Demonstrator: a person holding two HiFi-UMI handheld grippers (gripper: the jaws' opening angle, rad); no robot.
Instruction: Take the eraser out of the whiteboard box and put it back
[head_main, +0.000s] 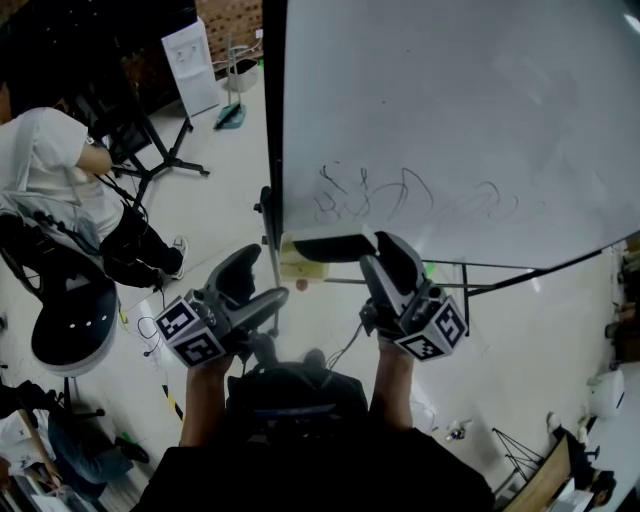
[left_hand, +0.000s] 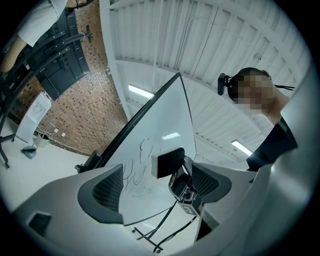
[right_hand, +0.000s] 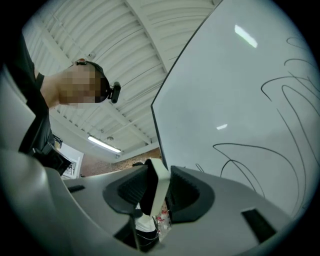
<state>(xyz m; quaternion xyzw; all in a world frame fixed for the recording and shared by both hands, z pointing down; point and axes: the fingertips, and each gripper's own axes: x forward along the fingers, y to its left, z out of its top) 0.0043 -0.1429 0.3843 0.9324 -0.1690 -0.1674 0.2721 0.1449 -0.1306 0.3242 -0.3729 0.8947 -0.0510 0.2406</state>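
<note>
far on the left, one person in a white top (head_main: 45, 160) sits well apart from you.

next comes your left gripper (head_main: 262, 278). its two jaws stand apart and nothing is in them, so it is let go and empty. it points up at the bottom left corner of the board.

just to its right is one small yellow box (head_main: 302, 266). it sits at the bottom left corner of the one big whiteboard (head_main: 450, 110).

the one eraser (head_main: 335, 246) is out of the box. it is just above the box, down by the board's bottom edge. you cannot tell from here if it touches the box. it is black with a pale side. its long way runs side to side, along the bottom edge of the board. its free end points left, over the box.

your right gripper (head_main: 378, 252) is squeezing the right end of the eraser. the two jaws press on its two flat sides, so the eraser stands thin between them.

a bunch of black scribbles (head_main: 400, 195) sits on the board above the eraser and off to the right.

so you have two grippers, one eraser, one box and one board.
</note>
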